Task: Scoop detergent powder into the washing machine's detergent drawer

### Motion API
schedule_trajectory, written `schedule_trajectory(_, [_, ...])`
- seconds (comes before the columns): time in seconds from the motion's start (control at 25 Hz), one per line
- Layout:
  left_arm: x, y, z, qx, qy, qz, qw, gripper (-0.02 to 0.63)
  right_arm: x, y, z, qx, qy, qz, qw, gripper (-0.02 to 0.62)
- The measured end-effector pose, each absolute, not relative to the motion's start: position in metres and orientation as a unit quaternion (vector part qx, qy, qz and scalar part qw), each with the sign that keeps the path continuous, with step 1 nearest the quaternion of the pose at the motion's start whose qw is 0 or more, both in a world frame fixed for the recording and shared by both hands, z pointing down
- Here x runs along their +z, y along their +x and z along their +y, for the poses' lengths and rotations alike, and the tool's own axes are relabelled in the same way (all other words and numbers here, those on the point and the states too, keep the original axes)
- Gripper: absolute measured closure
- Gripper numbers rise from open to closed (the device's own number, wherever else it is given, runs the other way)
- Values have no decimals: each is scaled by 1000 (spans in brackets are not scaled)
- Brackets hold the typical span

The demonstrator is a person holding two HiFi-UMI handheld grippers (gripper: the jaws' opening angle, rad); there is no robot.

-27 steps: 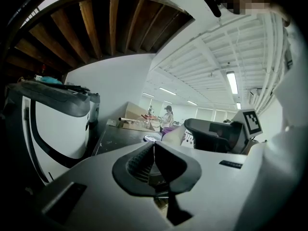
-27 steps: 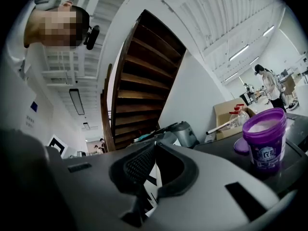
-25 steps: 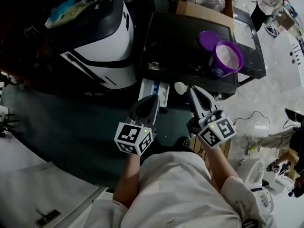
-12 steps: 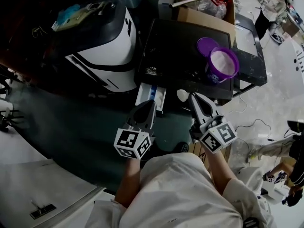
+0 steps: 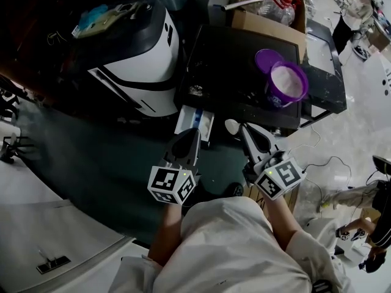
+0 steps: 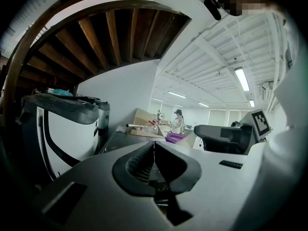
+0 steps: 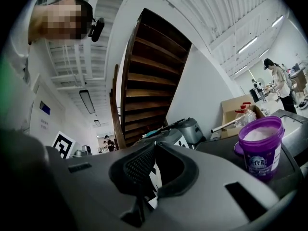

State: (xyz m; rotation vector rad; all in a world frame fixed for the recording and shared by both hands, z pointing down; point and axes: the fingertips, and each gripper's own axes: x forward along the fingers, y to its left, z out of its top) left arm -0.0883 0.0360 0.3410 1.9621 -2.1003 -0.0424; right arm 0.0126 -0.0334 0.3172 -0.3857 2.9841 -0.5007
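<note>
Right tool (image 5: 245, 132) with white scoop (image 5: 231, 126) just beside open detergent drawer (image 5: 197, 120)

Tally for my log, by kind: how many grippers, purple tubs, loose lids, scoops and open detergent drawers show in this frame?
Grippers: 2 (left gripper, right gripper)
Tub: 1
Lid: 1
Scoop: 1
Drawer: 1
Total: 6
</note>
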Motion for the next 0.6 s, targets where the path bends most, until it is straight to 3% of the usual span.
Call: schedule_trajectory(0.6, [342,-77,44,-8,671,-730,130,584,318,18,-24,-158,-112,980,46,584])
